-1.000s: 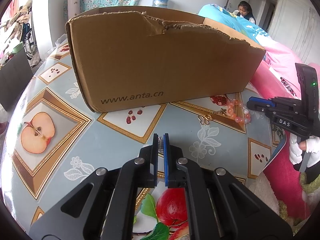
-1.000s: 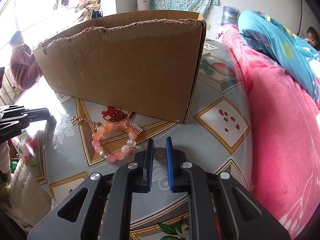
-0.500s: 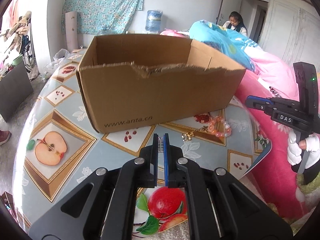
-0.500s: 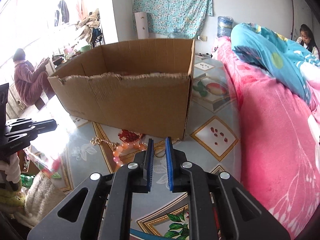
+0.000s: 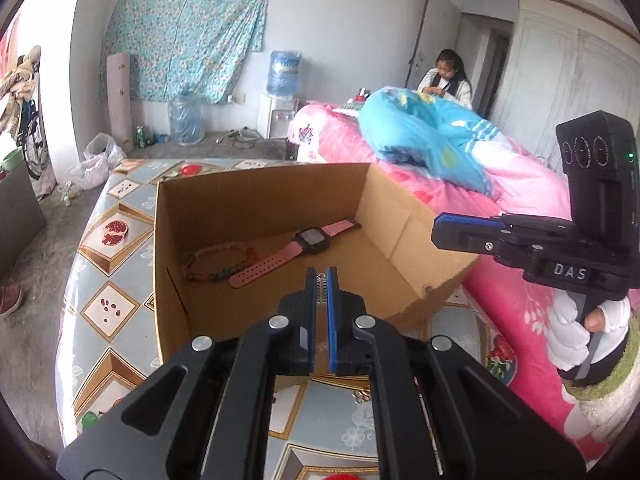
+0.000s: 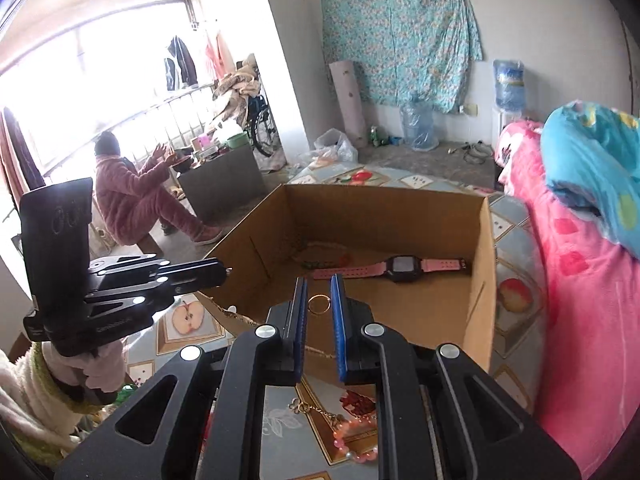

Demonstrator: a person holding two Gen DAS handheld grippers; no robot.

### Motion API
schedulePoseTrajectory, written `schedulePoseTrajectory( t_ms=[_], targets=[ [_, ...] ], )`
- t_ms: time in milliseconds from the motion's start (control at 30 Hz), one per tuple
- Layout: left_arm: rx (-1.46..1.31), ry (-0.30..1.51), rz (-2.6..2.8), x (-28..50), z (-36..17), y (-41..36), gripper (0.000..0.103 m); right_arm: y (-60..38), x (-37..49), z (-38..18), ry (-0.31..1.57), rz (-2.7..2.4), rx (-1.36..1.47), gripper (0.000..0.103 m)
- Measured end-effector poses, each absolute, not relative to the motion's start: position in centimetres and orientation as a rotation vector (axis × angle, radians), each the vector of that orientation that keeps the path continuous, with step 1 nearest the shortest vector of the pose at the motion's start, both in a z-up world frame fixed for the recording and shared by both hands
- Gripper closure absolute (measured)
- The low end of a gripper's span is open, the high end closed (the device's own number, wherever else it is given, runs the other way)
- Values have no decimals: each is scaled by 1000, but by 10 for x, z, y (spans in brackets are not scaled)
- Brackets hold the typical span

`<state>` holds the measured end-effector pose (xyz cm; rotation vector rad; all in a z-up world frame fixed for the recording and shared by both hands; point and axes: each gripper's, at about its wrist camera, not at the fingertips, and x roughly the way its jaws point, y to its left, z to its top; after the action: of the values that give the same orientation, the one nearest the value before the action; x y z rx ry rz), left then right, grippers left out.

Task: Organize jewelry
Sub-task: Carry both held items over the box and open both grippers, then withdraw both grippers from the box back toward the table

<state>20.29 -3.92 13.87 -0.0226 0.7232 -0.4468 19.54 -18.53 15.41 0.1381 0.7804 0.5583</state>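
Over the open cardboard box [image 5: 400,248] on the fruit-patterned desk [image 5: 116,276], the left hand-held gripper [image 5: 320,280] hangs with its blue pads pinched tight on a small silver chain piece [image 5: 320,286], which dangles between the tips above the box floor. Inside the box, toward its left wall, a beaded bracelet [image 5: 212,264] lies flat, and just beside it to the right a pink-strapped watch [image 5: 304,246] stretches diagonally toward the far right corner. Further right, the right hand-held gripper [image 6: 319,306] is held above the box's near edge, its fingers [image 6: 339,320] closed on a thin gold ring [image 6: 319,305] that stands upright between the pads. In the left wrist view this same tool shows side-on, gripped by a white-gloved hand [image 5: 580,332] near the pink bed [image 5: 520,184]. Below the right hand-held gripper, outside the box on the desk, a pink bead bracelet [image 6: 352,440] and a gold chain with a flower charm [image 6: 304,407] lie close together
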Motion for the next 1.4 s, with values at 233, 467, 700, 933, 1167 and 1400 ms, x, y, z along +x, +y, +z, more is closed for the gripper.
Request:
schedulePoseTrajectory(
  t_ms=[233, 467, 700, 933, 1167, 1400],
  targets=[
    [15, 838, -401, 255, 109, -58, 99, -169, 257, 116, 989, 546, 220, 90],
    [-23, 845, -392, 266, 102, -55, 84, -167, 274, 112, 997, 527, 214, 90],
    [-81, 789, -389, 254, 117, -40, 74, -171, 261, 125, 945, 524, 218, 69],
    [-129, 695, -400, 216, 142, -23, 69, -189, 228, 147, 851, 511, 273, 69],
    [-114, 591, -457, 143, 152, -10, 63, -209, 151, 154, 734, 539, 305, 69],
    [-73, 726, -536, 110, 101, -40, 60, -204, 94, 93, 815, 488, 288, 69]
  ],
)
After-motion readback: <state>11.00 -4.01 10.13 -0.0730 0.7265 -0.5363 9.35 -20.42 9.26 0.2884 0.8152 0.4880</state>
